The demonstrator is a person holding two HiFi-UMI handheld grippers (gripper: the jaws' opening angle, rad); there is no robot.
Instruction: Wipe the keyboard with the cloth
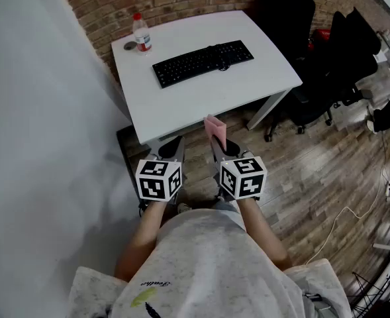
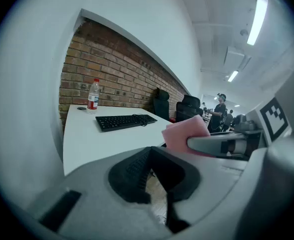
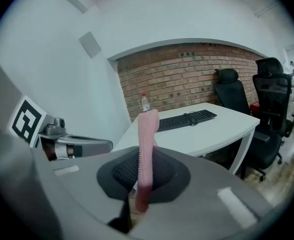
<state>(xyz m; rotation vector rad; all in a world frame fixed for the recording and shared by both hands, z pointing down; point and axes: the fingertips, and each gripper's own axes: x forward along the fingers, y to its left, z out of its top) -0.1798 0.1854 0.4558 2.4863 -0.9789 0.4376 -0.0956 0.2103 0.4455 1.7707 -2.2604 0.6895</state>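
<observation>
head view, keyboard (image 1: pixel 203 63) sat on the table (image 1: pixel 261 85) well ahead of me, left gripper view, my left claw (image 2: pixel 151 153) was pinched together, empty, right gripper view, my right claw (image 3: pixel 143 160) gripped the pink cloth (image 3: pixel 147 129), standing upright

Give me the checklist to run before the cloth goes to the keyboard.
1. Cloth held: ok. The right hand-held gripper is shut on the pink cloth, which stands upright out of its jaws.
2. Left hand-held gripper free: ok. Its jaws are together with nothing between them.
3. Cloth at the keyboard: not ok. Both grippers are short of the table's near edge.
4. Bottle out of the way: ok. It stands upright near the far left corner, apart from the keyboard.
5. Where the keyboard is dirty: cannot tell.
</observation>
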